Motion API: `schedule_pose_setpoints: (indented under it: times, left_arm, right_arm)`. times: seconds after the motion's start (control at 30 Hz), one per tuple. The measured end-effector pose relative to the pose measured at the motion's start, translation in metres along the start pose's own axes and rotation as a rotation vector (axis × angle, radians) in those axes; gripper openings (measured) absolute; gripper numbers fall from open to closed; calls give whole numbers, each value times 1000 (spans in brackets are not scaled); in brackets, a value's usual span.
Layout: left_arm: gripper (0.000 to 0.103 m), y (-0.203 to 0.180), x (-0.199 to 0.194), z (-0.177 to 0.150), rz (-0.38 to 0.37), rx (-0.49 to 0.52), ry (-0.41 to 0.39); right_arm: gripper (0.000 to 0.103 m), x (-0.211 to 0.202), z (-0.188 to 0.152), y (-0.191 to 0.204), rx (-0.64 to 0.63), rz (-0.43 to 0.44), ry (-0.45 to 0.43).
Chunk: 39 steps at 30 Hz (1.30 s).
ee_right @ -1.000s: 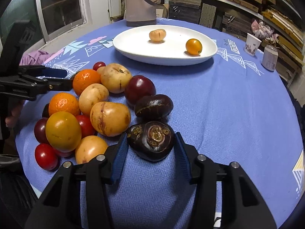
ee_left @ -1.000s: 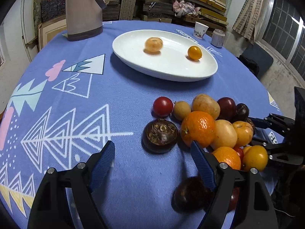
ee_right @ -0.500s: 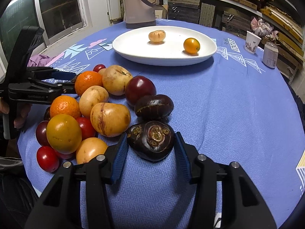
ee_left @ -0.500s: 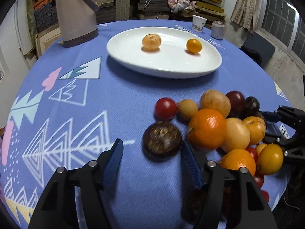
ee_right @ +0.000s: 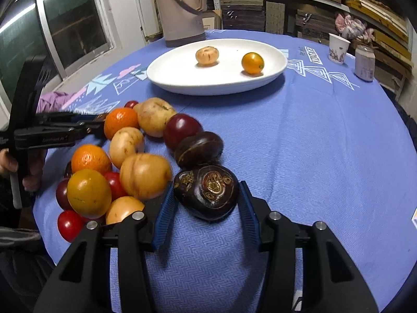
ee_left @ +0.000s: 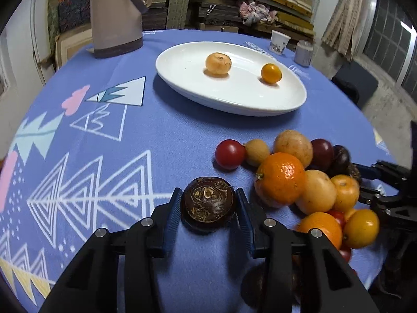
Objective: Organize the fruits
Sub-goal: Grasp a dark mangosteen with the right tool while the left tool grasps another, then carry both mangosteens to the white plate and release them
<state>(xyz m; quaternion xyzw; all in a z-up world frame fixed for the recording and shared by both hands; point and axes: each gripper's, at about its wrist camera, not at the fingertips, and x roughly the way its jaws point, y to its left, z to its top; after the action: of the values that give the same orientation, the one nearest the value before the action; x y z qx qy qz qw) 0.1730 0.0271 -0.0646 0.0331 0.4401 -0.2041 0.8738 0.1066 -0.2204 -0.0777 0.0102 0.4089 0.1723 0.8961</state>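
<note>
While a dark brown water chestnut (ee_left: 208, 204) sits on the table between the blue pads of the left claw (ee_left: 208, 208), that claw's jaws are closing, with both pads at the chestnut's sides, seemingly just touching it. A second dark water chestnut (ee_right: 207, 191) lies in front of the right claw (ee_right: 206, 203); its left pad meets the fruit, but whether the right pad presses on it I cannot tell.

Just beside both chestnuts a heap of fruit (ee_right: 125, 156) rests on the cloth: two oranges, several pale yellow-brown round fruits, red and dark red cherry tomatoes, two yellow ones and another dark chestnut, touching one another. Farther back stands one white oval plate (ee_left: 234, 104) holding two fruits, a pale orange one (ee_left: 218, 63) and a small yellow-orange one (ee_left: 271, 73), apart from each other.

A blue tablecloth (ee_left: 104, 156) with white triangle trees and pink shapes covers the round table. On its far side stand one beige thermos jug (ee_right: 179, 10), one paper cup (ee_right: 338, 48) and one small jar (ee_right: 365, 63). Shelves of stacked boards (ee_left: 234, 5) line the wall behind, with windows (ee_right: 65, 26) to the side
</note>
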Motion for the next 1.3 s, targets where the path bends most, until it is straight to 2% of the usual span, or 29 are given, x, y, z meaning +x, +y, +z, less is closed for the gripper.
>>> schedule_pose_setpoints:
  times: [0.13,0.4,0.53,0.67,0.8,0.93,1.03,1.2,1.3]
  left_arm:
    - [41,11,-16,-1,-25,-47,-32]
    - [41,15,-39,11,18,-32,-87]
    - [41,6,-40,30,7,10,-105]
    - [41,-4,-34,60,-6,53,-127]
    - [42,-8,-15,94,-39,42,-127]
    - [42,-4,16,126,-18,40,-109]
    - [42,7,44,142,-15,-3,-72]
    - [42,14,71,150,-32,-28,-42]
    - [42,17,76,148,-33,-20,-42]
  right_arm:
    - [48,-6,0,-4,24,-2,-16]
    - [48,-39,8,-17,41,-72,-84]
    - [48,-60,29,-16,6,-47,-151]
    - [48,-57,63,-10,-48,-20,-176]
    - [48,-28,103,-11,-49,17,-149]
    - [48,10,133,-14,-34,22,-100]
    - [48,44,146,-20,-17,14,-34]
    - [48,83,152,-28,-4,-4,40]
    - [48,99,158,-33,-4,-41,53]
